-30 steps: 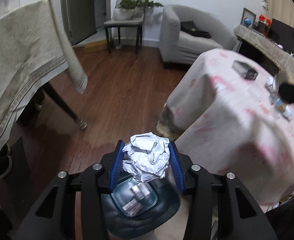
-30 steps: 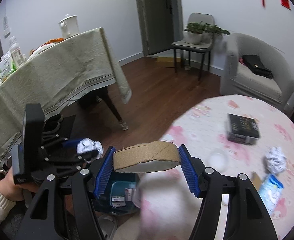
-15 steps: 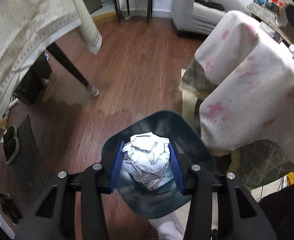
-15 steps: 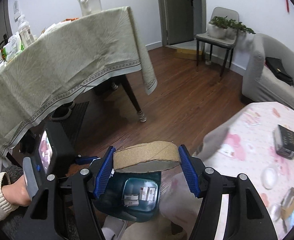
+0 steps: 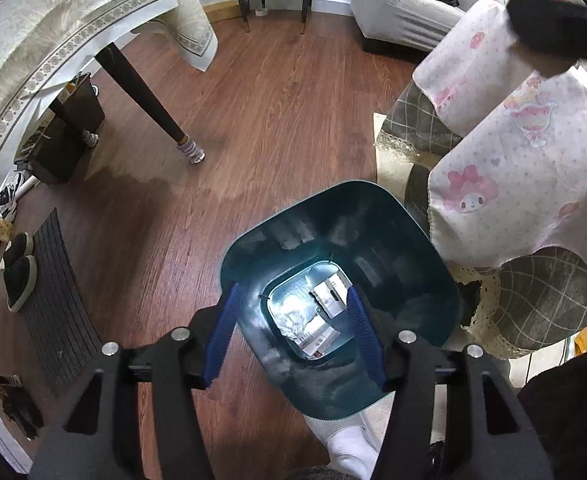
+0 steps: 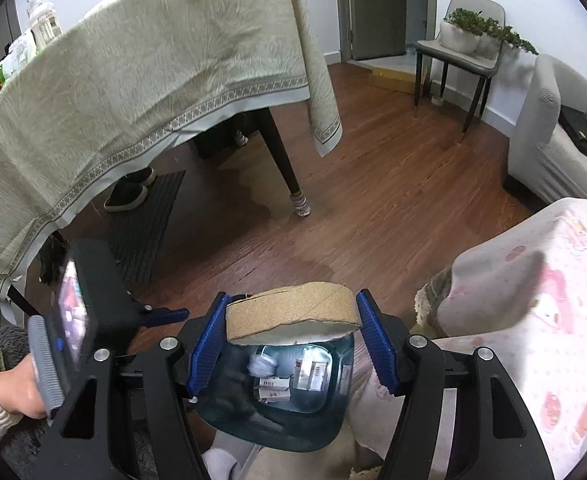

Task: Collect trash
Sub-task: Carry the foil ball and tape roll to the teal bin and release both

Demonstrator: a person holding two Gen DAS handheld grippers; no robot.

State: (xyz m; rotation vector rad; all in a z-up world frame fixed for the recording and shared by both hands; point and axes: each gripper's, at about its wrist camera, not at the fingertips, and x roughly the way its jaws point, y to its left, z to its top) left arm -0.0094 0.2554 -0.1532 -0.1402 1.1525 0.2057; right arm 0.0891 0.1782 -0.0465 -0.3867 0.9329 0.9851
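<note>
Inside the teal bin (image 5: 421, 280), on its floor, lies a crumpled white paper ball (image 5: 293, 314) among small printed cartons (image 5: 327, 294); in the right wrist view the ball (image 6: 262, 366) shows as a blurred white spot in the bin (image 6: 277, 428). Directly above the bin hangs the left gripper (image 5: 295, 336), pointing steeply down; its jaws have just been opening, and the blue pads (image 5: 222, 336) stand apart with nothing between them. Over the bin's far rim, the right gripper (image 6: 291, 344) is clamped on a flattened cardboard ring (image 6: 289, 314), one pad at each end. Left of the bin in that view, a hand (image 6: 13, 388) in a cream knit cuff holds the left gripper's handle. Just right of the bin hangs a pink cartoon-print tablecloth (image 5: 505, 152). Beyond the bin, across the wood floor (image 5: 273, 100), stands a table under a beige cloth (image 6: 141, 68). Below the bin's near rim, a white sock (image 5: 347, 446) shows.
</note>
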